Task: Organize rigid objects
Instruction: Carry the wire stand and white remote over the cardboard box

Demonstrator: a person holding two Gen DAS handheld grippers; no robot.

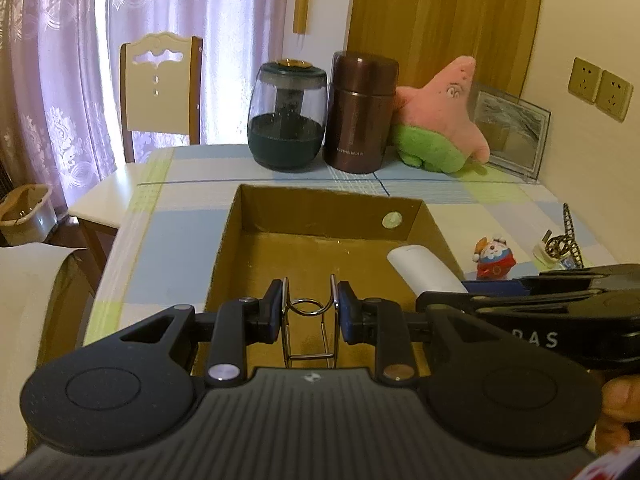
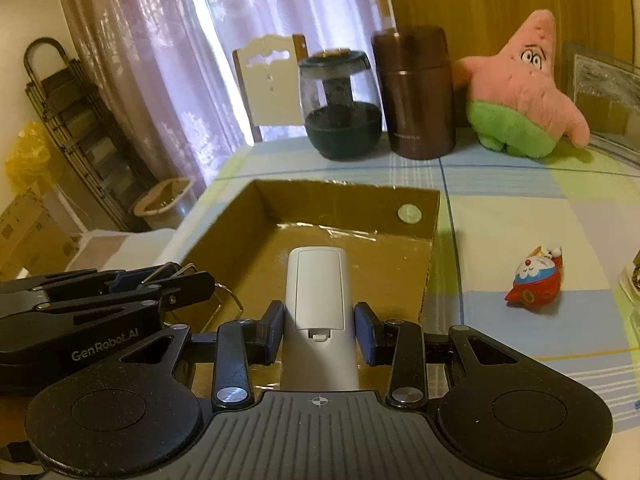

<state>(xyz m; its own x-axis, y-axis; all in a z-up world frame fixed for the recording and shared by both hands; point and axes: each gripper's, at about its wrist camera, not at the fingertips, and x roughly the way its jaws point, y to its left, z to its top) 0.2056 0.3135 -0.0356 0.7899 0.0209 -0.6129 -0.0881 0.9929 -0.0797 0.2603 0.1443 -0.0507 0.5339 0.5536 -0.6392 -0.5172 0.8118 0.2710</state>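
The table (image 2: 520,216) is being covered by a checked cloth, with an open cardboard box (image 2: 430,248) sitting on it. Over the box, a white remote (image 2: 316,292) is being pinched by the right tool (image 2: 322,330), and a wire rack (image 1: 309,320) by the left tool (image 1: 309,312).

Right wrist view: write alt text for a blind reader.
The right claw grips a white remote over an open cardboard box on a checked tablecloth. The left claw, beside it, holds a wire rack.
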